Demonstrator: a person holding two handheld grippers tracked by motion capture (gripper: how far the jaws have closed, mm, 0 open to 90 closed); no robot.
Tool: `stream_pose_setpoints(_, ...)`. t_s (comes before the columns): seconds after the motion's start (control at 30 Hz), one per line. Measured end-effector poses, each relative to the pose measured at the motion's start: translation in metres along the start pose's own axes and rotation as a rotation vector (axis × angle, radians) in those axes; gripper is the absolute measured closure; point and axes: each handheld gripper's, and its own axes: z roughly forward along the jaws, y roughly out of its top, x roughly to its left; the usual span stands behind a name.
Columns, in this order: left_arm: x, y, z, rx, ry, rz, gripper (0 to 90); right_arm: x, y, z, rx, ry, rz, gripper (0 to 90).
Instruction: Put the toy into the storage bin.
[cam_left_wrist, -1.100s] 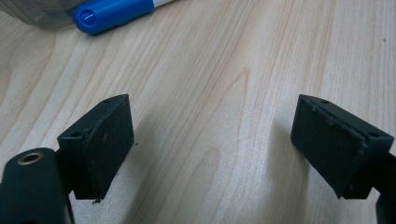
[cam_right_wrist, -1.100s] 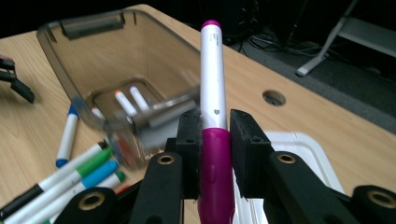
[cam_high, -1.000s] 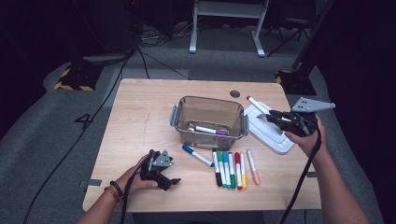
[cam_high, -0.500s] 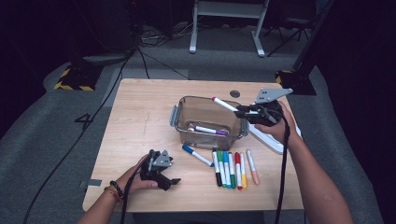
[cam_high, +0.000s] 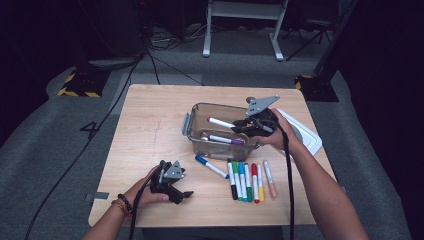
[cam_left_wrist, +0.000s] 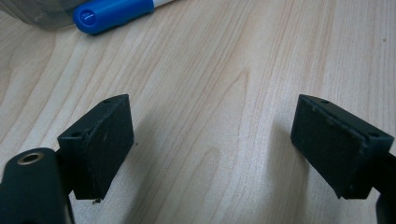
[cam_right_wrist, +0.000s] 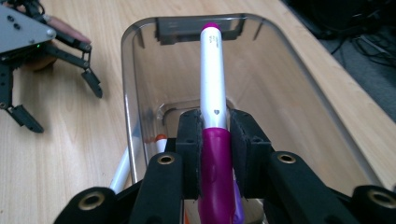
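Your left tool (cam_high: 172, 186) rests on the wooden surface (cam_high: 150, 130), its jaws standing apart with nothing between them, well apart from the work. A blue marker (cam_high: 211, 166) lies nearest it, with a row of markers (cam_high: 249, 180) beyond. To the right, your right tool (cam_high: 239, 126) is clamped on the magenta marker (cam_right_wrist: 214, 112) over the clear container (cam_high: 197, 131). The marker's long axis runs level, in line with the jaws, its free end pointing across the container's opening toward the far wall; the drop is straight below.

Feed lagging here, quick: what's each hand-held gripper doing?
Left hand-held gripper: open, empty, over the table.
Right hand-held gripper: shut on the magenta marker, above the clear container.
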Motion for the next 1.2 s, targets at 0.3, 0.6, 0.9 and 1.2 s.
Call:
stream_pose_setpoints(0.3, 0.0, 0.0, 0.0, 0.0, 0.0, 0.0, 13.7, -0.003, 0.0, 0.029, 0.121, 0.081, -0.045, 74.9)
stream_pose_setpoints(0.6, 0.0, 0.0, 0.0, 0.0, 0.0, 0.0, 13.7, -0.01, -0.007, 0.044, 0.218, 0.112, -0.053, 74.8)
stream_pose_setpoints(0.9, 0.0, 0.0, 0.0, 0.0, 0.0, 0.0, 13.7, -0.011, -0.011, 0.054, 0.302, 0.127, -0.059, 74.6)
stream_pose_setpoints(1.2, 0.0, 0.0, 0.0, -0.001, 0.001, 0.0, 13.6, -0.013, -0.014, 0.054, 0.304, 0.114, -0.031, 67.0)
